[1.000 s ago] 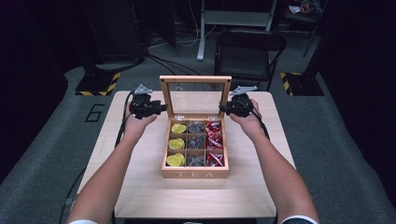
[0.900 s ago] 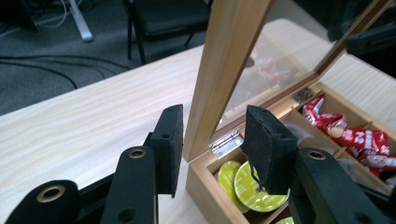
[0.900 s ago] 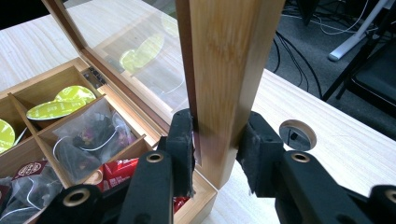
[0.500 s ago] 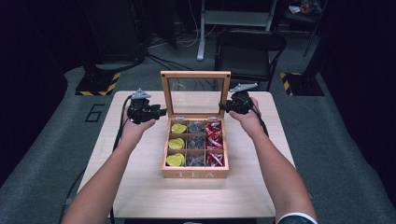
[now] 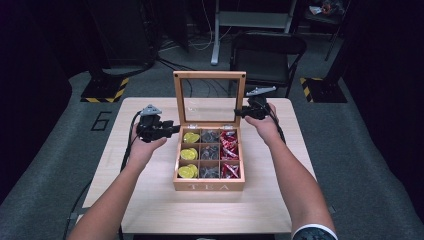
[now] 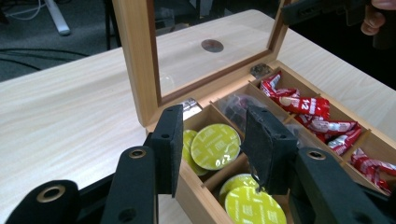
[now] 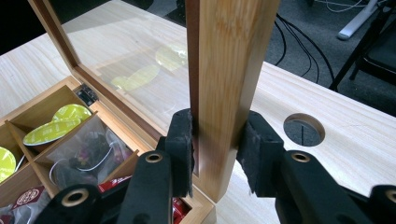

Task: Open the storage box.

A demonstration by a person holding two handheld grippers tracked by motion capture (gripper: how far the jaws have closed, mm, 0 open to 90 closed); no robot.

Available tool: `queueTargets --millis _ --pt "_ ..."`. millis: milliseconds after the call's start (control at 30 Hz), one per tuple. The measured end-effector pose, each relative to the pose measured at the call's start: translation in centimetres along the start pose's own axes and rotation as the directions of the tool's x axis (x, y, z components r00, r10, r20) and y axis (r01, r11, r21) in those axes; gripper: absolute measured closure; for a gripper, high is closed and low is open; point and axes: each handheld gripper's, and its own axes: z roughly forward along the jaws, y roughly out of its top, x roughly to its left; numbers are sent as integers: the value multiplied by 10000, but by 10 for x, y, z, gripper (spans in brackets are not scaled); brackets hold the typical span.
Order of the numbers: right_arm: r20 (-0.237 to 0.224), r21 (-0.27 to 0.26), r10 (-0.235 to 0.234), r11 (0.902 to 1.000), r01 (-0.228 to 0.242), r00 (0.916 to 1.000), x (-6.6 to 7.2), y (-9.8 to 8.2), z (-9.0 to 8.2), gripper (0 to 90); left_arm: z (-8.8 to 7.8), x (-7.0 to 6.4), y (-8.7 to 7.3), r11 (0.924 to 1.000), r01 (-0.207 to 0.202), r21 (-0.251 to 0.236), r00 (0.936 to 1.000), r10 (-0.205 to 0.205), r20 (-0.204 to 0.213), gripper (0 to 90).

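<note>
High view: A wooden tea box (image 5: pixel 209 186) stands at the middle of the counter (image 5: pixel 150 210). Its glass lid (image 5: pixel 209 100) is raised upright on the far edge. Nine compartments are exposed: yellow pods (image 5: pixel 189 154) in the left column, grey sachets (image 5: pixel 210 154) in the middle column, red packets (image 5: pixel 229 153) in the right column. The right claw (image 5: pixel 239 113) is at the lid's right frame post. The left claw (image 5: pixel 175 129) hovers just beside the box's left wall, near the far yellow compartment, jaws pointing toward the box.

Left gripper view: The left claw (image 6: pixel 215 147) stands partly open with nothing between its pads. Its jaws are over the near rim of the box, framing the yellow pods (image 6: pixel 215 145). The pads touch no pod. The lid frame (image 6: pixel 135 56) rises just behind the compartments. The red packets (image 6: pixel 303 105) lie farther off.

Right gripper view: The right claw (image 7: pixel 215 151) is clamped on the lid's wooden post (image 7: pixel 224 70), one pad on each face, low on the post near the hinge end. The glass pane lies to the left of the post. Yellow pods (image 7: pixel 56 126) and a grey sachet (image 7: pixel 88 154) lie below it.

Progress, as judged: The lid is fully open and held steady by the right claw, so the opening step is complete. The left claw appears set to pick a yellow pod. Remaining: lower onto a pod, close on it and lift it out. No item has left the box.
</note>
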Motion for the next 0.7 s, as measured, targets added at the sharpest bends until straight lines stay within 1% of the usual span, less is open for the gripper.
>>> queueTargets --millis 33,67,200,233,300,333,367,433,500,533,667,700 --pt "1 17 23 10000 -23 10000 0 0 0 662 0 -2 -1 9999 34 -100 10000 -34 0 580" --pt "-29 41 83 10000 -83 10000 -1 0 1 662 0 -3 -2 9999 35 -97 10000 -34 53 580" --pt "32 23 141 9999 -141 9999 -2 1 2 660 0 -7 -7 10000 -66 5 9999 66 82 580" --pt "19 36 254 9997 -254 9997 -2 1 3 660 0 -7 -8 10000 -59 18 9999 59 127 580" --pt "49 22 248 9997 -249 9997 -3 1 3 660 1 -7 -11 10000 7 59 9999 -8 166 579" --pt "46 13 260 9997 -260 9997 -4 1 4 659 2 -8 -12 9997 11 244 9999 -15 167 578" --pt "33 14 317 9995 -317 9995 -4 1 4 659 2 -8 -13 9995 -13 312 9999 8 162 576" --pt "43 19 346 9994 -346 9994 -4 2 5 658 2 -8 -15 9998 99 169 9997 -103 240 574" --pt "85 27 360 9993 -360 9993 -5 2 5 657 1 -8 -17 9998 97 158 9997 -101 243 570" --pt "113 61 488 9988 -489 9987 -4 2 5 656 1 -9 -18 9997 151 167 9996 -155 248 568" --pt "117 30 577 9983 -577 9983 -5 2 7 655 0 -8 -23 9996 275 77 9992 -277 275 553" --pt "124 41 592 9982 -592 9982 -5 2 7 655 0 -8 -24 9994 307 126 9991 -310 277 552"
